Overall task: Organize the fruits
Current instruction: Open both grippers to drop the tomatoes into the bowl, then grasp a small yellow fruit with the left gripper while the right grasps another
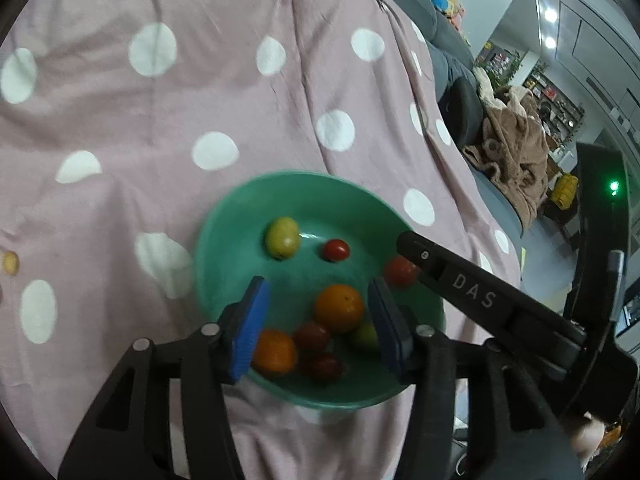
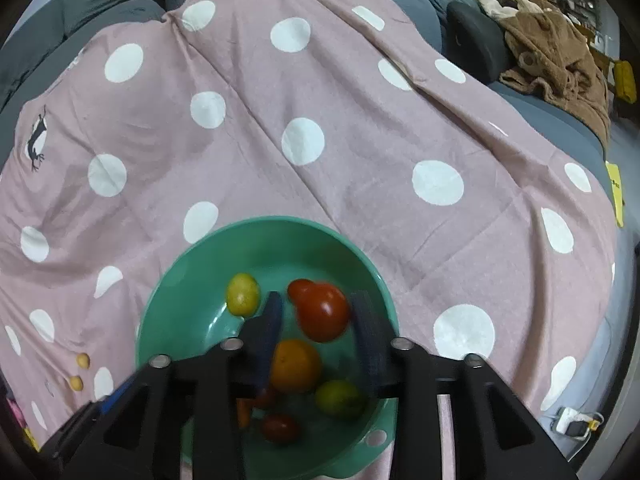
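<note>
We see a pink cloth with white polka dots (image 2: 360, 128) filling most of both views. At lower centre sits a round green plastic bowl (image 2: 192, 280) holding small orange, red and yellow-green fruits. Our left tool (image 1: 318, 320) hangs over the bowl, its blue pads parted with an orange fruit (image 1: 339, 307) below the gap. Our right tool (image 2: 318, 330) is also parted, a red tomato (image 2: 324, 312) between its pads, touching neither.
</note>
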{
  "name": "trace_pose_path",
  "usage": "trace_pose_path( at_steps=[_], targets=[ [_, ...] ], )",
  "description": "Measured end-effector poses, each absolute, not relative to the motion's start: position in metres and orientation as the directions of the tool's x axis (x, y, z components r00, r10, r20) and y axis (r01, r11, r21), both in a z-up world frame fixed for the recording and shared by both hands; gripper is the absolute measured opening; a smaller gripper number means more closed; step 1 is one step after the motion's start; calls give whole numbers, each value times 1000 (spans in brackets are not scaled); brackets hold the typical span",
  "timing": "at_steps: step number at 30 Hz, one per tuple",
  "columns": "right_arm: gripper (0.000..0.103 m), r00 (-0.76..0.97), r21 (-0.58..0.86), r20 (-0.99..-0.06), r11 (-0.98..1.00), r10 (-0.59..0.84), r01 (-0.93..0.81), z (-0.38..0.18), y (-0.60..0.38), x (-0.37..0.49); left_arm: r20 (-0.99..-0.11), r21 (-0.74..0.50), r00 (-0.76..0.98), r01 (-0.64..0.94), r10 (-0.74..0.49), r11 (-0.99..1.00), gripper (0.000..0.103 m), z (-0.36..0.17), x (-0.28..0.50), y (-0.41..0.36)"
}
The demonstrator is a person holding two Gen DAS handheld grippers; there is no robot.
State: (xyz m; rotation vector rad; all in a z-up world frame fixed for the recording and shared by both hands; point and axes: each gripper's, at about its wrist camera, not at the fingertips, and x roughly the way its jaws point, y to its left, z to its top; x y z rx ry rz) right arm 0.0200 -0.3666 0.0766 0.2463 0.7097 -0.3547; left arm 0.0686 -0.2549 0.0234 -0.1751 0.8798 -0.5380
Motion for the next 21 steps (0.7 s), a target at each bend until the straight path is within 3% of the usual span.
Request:
trace_pose_path(
  at_steps=[4,12,16,21],
  targets=[
    [46,719,96,-656,920,-228,379,82,-358,20,-670,-367,555,329,-493,870,53,32,64,-220],
    [46,772,95,-619,962,-143,254,89,-313,25,-673,-329,676,90,-300,940,55,50,62,-91],
    [46,790,93,-611,986,-52,137,87,-276,32,-689,-333,701,-82,-183,939,54,38,55,-15],
    [46,777,102,-627,995,52,15,75,-232,40,-721,-379,680,-223,-136,898,53,10,62,37]
  ],
)
